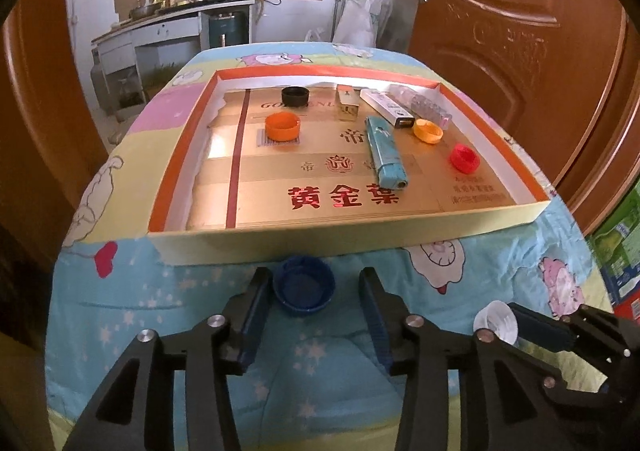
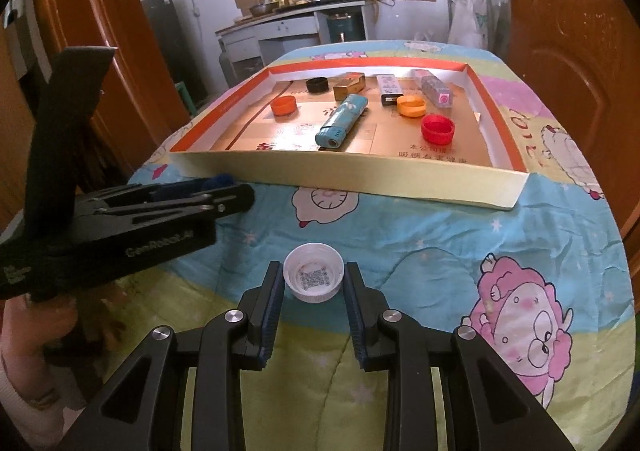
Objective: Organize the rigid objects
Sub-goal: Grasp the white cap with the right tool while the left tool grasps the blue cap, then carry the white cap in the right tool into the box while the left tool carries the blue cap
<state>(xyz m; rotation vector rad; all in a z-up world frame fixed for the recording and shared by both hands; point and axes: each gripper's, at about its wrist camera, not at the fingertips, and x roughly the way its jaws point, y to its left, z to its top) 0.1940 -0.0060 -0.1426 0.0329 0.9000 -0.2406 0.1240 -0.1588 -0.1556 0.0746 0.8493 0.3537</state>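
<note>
We hold our left gripper [image 1: 314, 291] over the cartoon-printed quilt [image 1: 180, 315], its fingers spread wide around a round dark blue plastic bottle cap [image 1: 304, 285] that lies open side up just in front of the near wall of the shallow orange-rimmed cardboard tray [image 1: 280, 245]. One pad sits close to the cap's left edge, while a clear gap shows on the other side, so nothing is gripped there; we judge the cap is lying loose on the quilt.

Our right gripper [image 2: 313, 283] has its fingers narrowed onto a round white ribbed plastic bottle cap [image 2: 314, 273], open side up with a printed code inside. The pads touch both sides, which looks to us like a hold ready for a lift.

Inside the tray lie an orange cap [image 1: 282, 126], a black cap [image 1: 295, 95], a yellow-orange cap [image 1: 428, 131], a red cap [image 1: 464, 158] and a teal lighter [image 1: 386, 153], spaced apart on the gold liner. Likely both outside caps belong in there too, on the open gold floor near the front.
</note>
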